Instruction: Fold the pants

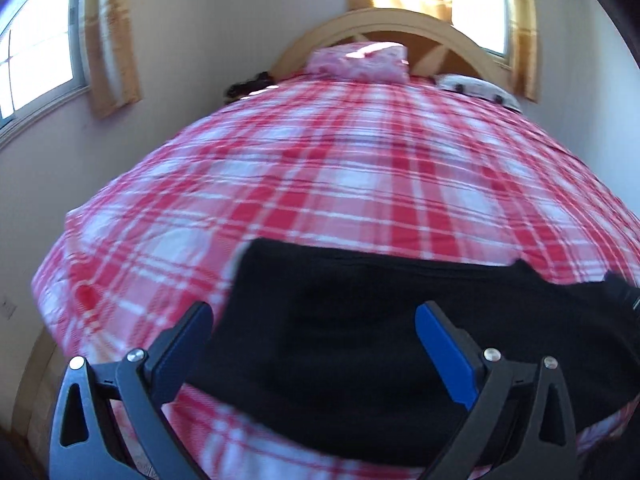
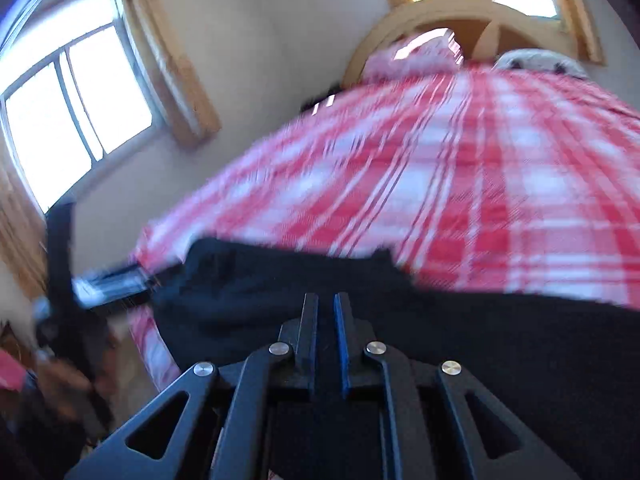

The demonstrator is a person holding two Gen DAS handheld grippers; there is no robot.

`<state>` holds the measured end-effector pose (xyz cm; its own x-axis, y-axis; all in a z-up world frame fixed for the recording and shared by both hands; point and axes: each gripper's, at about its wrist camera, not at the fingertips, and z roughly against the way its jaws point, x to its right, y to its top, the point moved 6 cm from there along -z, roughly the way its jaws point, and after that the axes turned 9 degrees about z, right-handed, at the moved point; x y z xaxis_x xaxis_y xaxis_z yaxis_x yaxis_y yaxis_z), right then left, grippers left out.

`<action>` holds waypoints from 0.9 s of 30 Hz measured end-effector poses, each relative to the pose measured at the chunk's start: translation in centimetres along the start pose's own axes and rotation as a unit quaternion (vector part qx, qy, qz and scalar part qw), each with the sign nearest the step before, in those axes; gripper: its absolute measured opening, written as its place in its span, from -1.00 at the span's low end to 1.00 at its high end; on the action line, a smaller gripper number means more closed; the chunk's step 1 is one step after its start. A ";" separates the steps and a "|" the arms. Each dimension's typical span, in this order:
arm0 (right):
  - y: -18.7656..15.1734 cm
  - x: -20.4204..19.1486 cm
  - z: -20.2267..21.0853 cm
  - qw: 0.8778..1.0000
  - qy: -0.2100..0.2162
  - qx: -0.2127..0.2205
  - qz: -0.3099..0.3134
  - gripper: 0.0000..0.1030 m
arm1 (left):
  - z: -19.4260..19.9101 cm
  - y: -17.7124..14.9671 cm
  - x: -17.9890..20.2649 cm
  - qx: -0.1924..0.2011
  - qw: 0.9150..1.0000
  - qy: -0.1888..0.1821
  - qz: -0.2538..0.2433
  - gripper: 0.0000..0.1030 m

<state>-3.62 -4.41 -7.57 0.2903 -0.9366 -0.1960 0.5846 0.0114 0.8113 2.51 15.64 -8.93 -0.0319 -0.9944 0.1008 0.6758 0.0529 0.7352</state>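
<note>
We see the bed (image 1: 360, 152), its plaid cover, and black pants (image 1: 360, 340) lying along its near edge. Our left claw (image 1: 316, 316) hangs spread above them; our right claw (image 2: 326, 300) is pressed together, whether on cloth we cannot tell. Only the right view shows the left claw from outside.

both wrist views low, close, facing headboard (image 1: 384, 24), sharing bed (image 1: 320, 160)

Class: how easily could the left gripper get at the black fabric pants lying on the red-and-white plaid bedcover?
Probably yes. The left gripper stands open directly over the black fabric pants, with nothing between its blue pads and the cloth. The red-and-white plaid bedcover around them shows no obstacle.
</note>
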 end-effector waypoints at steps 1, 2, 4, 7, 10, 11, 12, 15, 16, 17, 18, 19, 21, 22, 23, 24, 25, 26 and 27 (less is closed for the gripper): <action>0.6 1.0 2.1 0.999 -0.024 0.024 -0.002 -0.83 | 0.0 -0.1 1.4 -0.001 1.000 -0.011 -0.009 1.00; 0.9 2.5 4.4 0.997 -0.054 0.045 -0.005 -0.83 | 0.0 -0.2 2.9 -0.003 0.999 -0.023 -0.022 1.00; 0.6 6.0 8.8 0.990 -0.117 0.069 -0.025 -0.83 | -0.2 -0.3 5.1 -0.003 0.999 -0.034 -0.043 1.00; -2.0 12.9 15.2 0.972 -0.218 0.062 -0.071 -0.81 | -0.7 -1.2 7.8 -0.016 0.997 -0.035 -0.070 1.00; -5.8 19.9 21.5 0.940 -0.318 0.034 -0.121 -0.81 | -0.8 -2.2 9.5 -0.029 0.995 -0.043 -0.084 1.00; -7.1 22.3 24.1 0.928 -0.341 0.034 -0.149 -0.81 | -0.8 -2.5 9.9 -0.032 0.995 -0.042 -0.089 1.00; -8.1 24.1 26.1 0.916 -0.359 0.038 -0.173 -0.81 | -0.8 -2.7 10.2 -0.035 0.994 -0.041 -0.091 1.00; -11.3 29.5 31.7 0.877 -0.414 0.042 -0.241 -0.81 | -1.1 -3.2 11.1 -0.048 0.994 -0.037 -0.092 1.00; -12.3 31.1 32.9 0.863 -0.430 0.037 -0.264 -0.81 | -1.2 -3.3 11.3 -0.052 0.994 -0.037 -0.088 1.00; -13.4 32.8 33.9 0.848 -0.444 0.028 -0.288 -0.81 | -1.2 -3.5 11.5 -0.058 0.994 -0.038 -0.083 1.00; -14.2 34.1 34.3 0.842 -0.445 0.024 -0.304 -0.81 | -1.1 -3.7 11.7 -0.062 0.994 -0.039 -0.079 1.00; -14.7 35.1 34.4 0.842 -0.438 0.023 -0.315 -0.81 | -0.9 -3.9 11.9 -0.068 0.994 -0.042 -0.076 1.00; -15.4 36.6 33.2 0.853 -0.414 0.007 -0.318 -0.81 | -0.6 -4.1 12.3 -0.070 0.994 -0.043 -0.077 1.00; -15.1 37.1 32.8 0.858 -0.415 0.011 -0.303 -0.81 | -0.4 -4.2 12.5 -0.069 0.994 -0.042 -0.079 1.00; -14.4 36.9 32.5 0.862 -0.426 0.015 -0.275 -0.81 | -0.1 -4.3 12.7 -0.066 0.993 -0.041 -0.084 1.00; -13.8 36.9 32.1 0.864 -0.428 0.007 -0.264 -0.80 | 0.1 -4.4 12.8 -0.065 0.993 -0.040 -0.087 1.00; -13.4 37.0 31.8 0.868 -0.427 -0.002 -0.255 -0.80 | 0.3 -4.4 13.1 -0.063 0.993 -0.039 -0.092 1.00; -13.0 37.3 31.9 0.874 -0.419 -0.003 -0.246 -0.80 | 0.5 -4.5 13.2 -0.061 0.993 -0.040 -0.094 1.00; -12.7 37.4 32.3 0.880 -0.404 0.003 -0.249 -0.80 | 0.8 -4.5 13.4 -0.058 0.993 -0.040 -0.097 1.00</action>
<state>-24.68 -50.86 -7.40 -0.6360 -0.7681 -0.0747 0.4816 -0.4707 0.7393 -1.53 2.20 -10.30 -0.2255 -0.9740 0.0211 0.7307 -0.1548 0.6649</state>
